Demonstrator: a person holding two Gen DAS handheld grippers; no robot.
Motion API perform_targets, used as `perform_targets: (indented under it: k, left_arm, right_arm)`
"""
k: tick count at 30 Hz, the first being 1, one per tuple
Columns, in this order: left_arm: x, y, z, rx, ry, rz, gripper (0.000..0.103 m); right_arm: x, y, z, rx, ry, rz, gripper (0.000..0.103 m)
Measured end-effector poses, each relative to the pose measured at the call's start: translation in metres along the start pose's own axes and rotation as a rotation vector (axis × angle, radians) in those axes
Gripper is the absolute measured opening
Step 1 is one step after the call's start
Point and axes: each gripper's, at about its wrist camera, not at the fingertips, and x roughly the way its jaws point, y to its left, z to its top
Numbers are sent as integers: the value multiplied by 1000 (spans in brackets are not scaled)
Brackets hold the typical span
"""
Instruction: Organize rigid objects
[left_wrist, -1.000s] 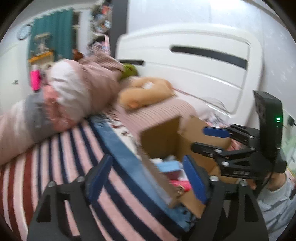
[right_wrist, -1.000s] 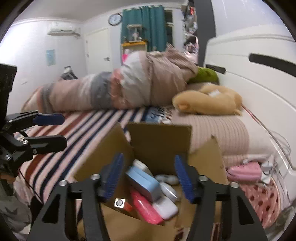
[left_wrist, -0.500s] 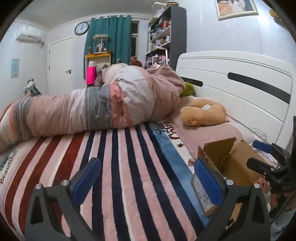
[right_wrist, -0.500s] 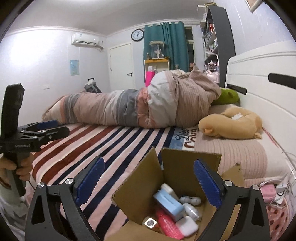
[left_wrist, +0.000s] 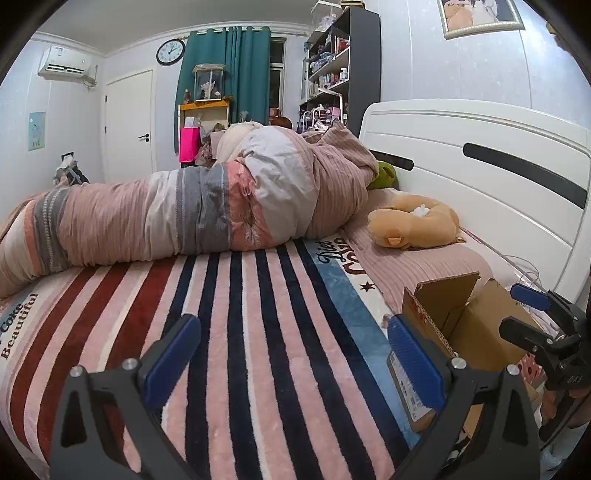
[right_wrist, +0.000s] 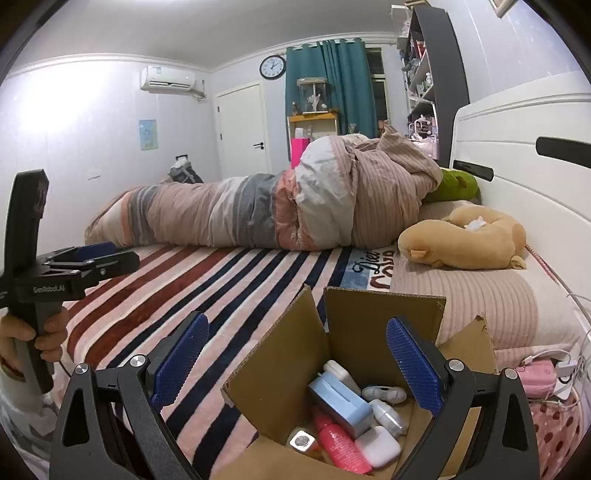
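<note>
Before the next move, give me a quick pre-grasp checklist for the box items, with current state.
1. Right gripper open and empty: ok, jaws stand wide with nothing between them.
2. Left gripper open and empty: ok, it is over the striped blanket.
3. Cardboard box flaps open, contents reachable from above: ok.
4. Target separable: cannot tell. The blue case, pink bottle and white case lie packed together, touching.
5. Right gripper lined up over the box: ok, the box opening sits between its fingers in the right wrist view.
6. Drop-off spot for sorted items: cannot tell, no second container shows.
</note>
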Motion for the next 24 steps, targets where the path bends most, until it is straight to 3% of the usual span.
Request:
perform_targets:
  k: [24]
  left_arm:
    - [5, 1, -7, 10, 11, -1, 101]
  right_arm:
    - [4, 2, -2, -6, 7, 9, 97]
